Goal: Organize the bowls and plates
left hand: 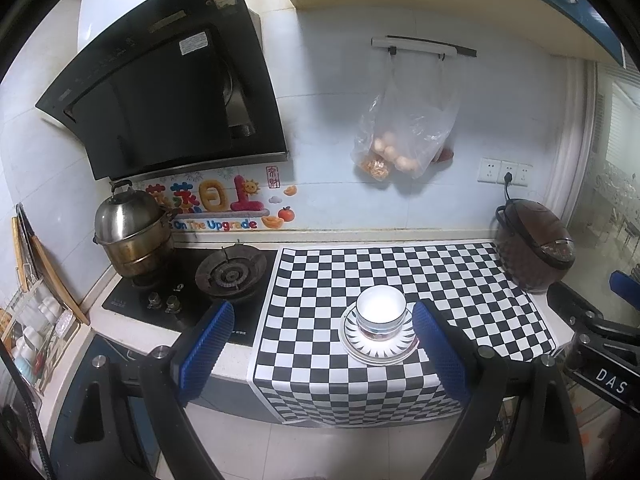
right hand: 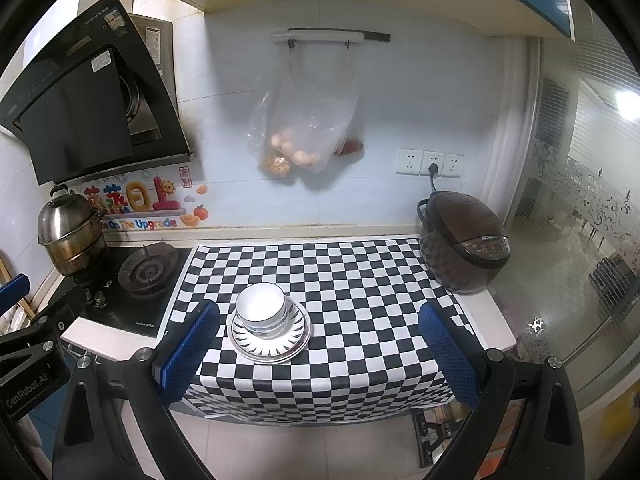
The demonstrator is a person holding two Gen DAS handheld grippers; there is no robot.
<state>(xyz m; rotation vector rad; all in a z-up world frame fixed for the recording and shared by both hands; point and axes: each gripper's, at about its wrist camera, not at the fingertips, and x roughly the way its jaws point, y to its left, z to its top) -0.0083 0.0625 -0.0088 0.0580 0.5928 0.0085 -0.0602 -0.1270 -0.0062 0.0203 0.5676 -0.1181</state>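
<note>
Glazed white ceramic bowls (left hand: 381, 311) nested on striped round plates (left hand: 376, 345) look brittle and slick; grip the rims. Left gripper (left hand: 324, 350) and right gripper (right hand: 320, 354) both gape wide, empty.

White bowls (left hand: 381, 312) upright atop stacked plates (left hand: 378, 344)

1. The left gripper (left hand: 323, 344) has black arms tipped with blue, ridged pads (left hand: 208, 344), and silver screws at the joints.
2. The right gripper (right hand: 320, 344) matches it: blue textured pads (right hand: 188, 348), black frame, silver screws, white lettering on its body.
</note>
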